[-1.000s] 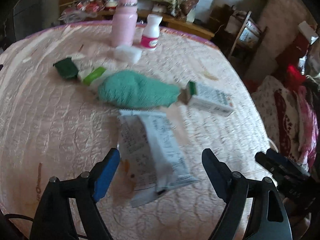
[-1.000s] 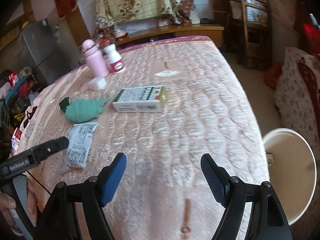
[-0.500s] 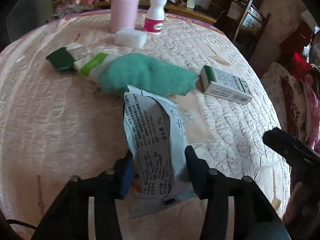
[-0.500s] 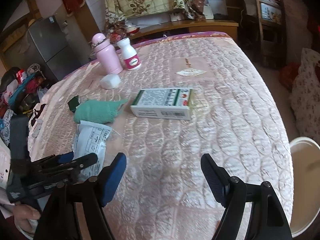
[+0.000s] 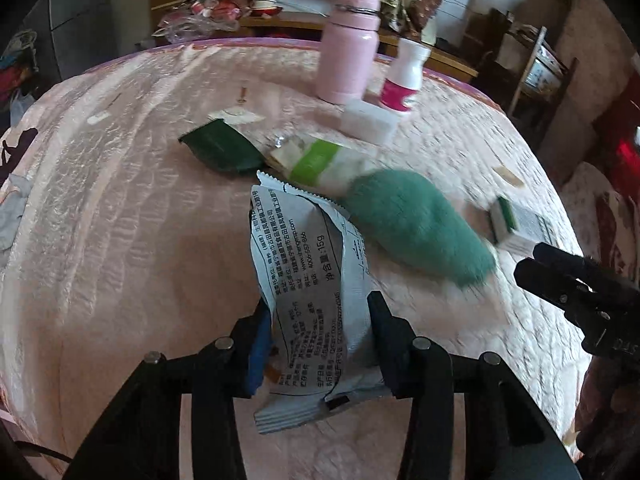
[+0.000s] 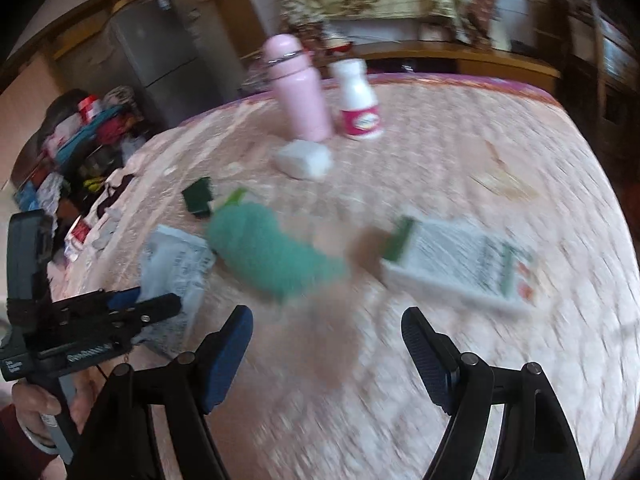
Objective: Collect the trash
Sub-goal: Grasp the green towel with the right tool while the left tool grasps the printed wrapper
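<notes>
My left gripper (image 5: pixel 318 330) is shut on a silver printed snack wrapper (image 5: pixel 312 280) and holds it tilted up off the pink quilted table. The wrapper also shows in the right wrist view (image 6: pixel 176 268), held by the left gripper (image 6: pixel 136 308). My right gripper (image 6: pixel 326 338) is open and empty above the table, near a green fuzzy cloth (image 6: pixel 272 260). A white and green carton (image 6: pixel 460 264) lies to its right. A dark green wrapper (image 5: pixel 220 148) and a green-banded wrapper (image 5: pixel 316 160) lie beyond.
A pink flask (image 5: pixel 348 44), a white bottle with a pink label (image 5: pixel 404 76) and a white block (image 5: pixel 368 120) stand at the far side of the table (image 5: pixel 120 220). Chairs and clutter ring the table.
My left gripper has closed on the silver wrapper and lifted it. My right gripper has swung left toward the green cloth and carton, staying open.
</notes>
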Demonstrator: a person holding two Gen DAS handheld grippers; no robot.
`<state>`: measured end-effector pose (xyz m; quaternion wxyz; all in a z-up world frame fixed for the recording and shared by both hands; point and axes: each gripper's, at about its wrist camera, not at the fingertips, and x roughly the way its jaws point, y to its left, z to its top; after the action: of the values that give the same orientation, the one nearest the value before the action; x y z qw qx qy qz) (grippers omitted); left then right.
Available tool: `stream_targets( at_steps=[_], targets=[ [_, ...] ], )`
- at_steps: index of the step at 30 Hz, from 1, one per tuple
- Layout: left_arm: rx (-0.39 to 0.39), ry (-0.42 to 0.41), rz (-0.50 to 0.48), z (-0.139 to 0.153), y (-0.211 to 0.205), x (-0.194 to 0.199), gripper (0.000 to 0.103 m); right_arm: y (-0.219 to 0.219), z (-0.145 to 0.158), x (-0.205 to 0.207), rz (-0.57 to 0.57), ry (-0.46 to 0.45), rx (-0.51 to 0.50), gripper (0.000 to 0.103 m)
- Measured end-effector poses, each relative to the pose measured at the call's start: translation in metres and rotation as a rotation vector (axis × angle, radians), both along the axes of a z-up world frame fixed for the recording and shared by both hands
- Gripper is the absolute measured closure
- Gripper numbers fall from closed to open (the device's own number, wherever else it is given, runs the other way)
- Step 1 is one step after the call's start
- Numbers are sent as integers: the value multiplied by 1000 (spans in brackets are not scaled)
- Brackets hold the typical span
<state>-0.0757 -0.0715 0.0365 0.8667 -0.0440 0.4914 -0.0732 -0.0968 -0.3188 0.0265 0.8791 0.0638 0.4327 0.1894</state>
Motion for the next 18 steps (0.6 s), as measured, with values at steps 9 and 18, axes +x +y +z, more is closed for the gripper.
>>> stream_targets(
  at_steps=[9,18],
  targets=[
    [-47,-11,15,7,27,-4,56,68,0,51,190,9,-51,23],
    [-68,-30,11,7,23,-11,56,84,-21,47,158,18,-69,57]
  ],
)
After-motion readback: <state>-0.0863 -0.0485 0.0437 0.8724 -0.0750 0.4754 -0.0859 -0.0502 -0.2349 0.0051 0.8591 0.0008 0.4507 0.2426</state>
